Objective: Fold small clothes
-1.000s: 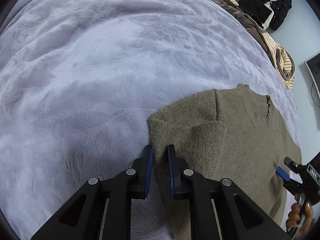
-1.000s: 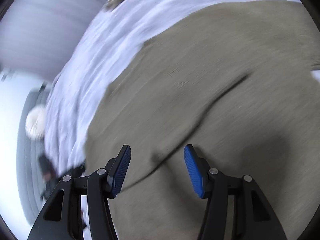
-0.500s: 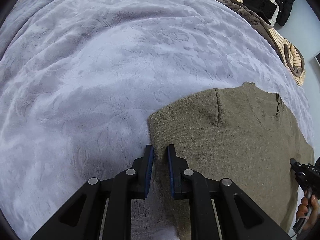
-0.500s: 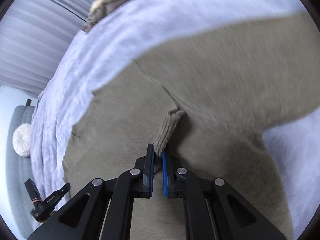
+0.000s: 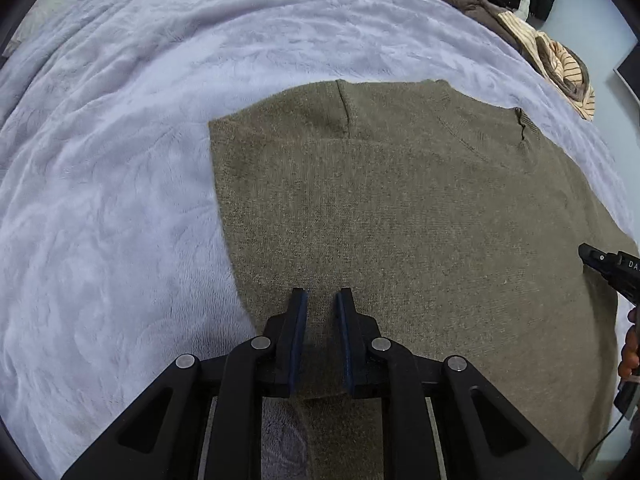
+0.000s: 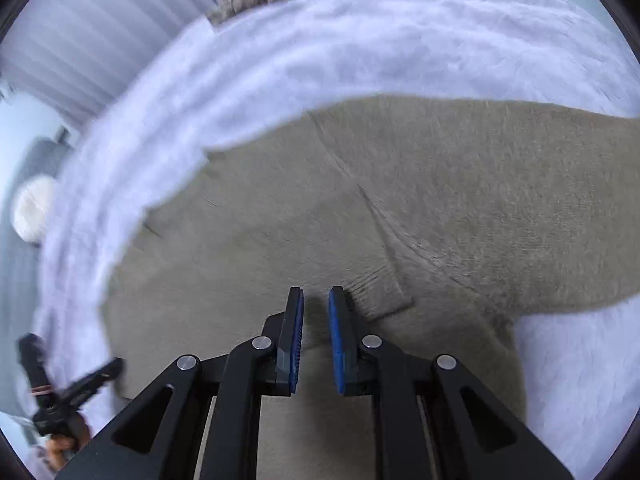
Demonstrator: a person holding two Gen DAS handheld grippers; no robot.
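On the bed's lavender fleece blanket (image 5: pixel 120 160) an olive knitted sweater (image 5: pixel 400 200) lies spread flat, neckline toward the far side. The left gripper (image 5: pixel 322 300) hangs over the sweater's near part with its jaws drawn narrow and a strip of the knit caught between them. The right gripper (image 6: pixel 316 296) has its blue pads almost together just beside the ribbed cuff (image 6: pixel 372 280) of a sleeve laid across the body. I cannot make out whether any knit is pinched there.

From where I stand, the risk is in that thin grip on a loose knit. If either hand pulls sideways, the held strip may slip out, or it may drag the whole sweater across the plush blanket and skew the fold. The cuff could also flop off the body if it is not truly caught, and coarse yarn may snag on the ridged pads.

The only writing I can see is on the right gripper's body at the edge of the left wrist view. It starts "DA" and the frame cuts off the rest. Neither the sweater nor the striped garment (image 5: pixel 552 52) heaped at the far edge shows a brand.
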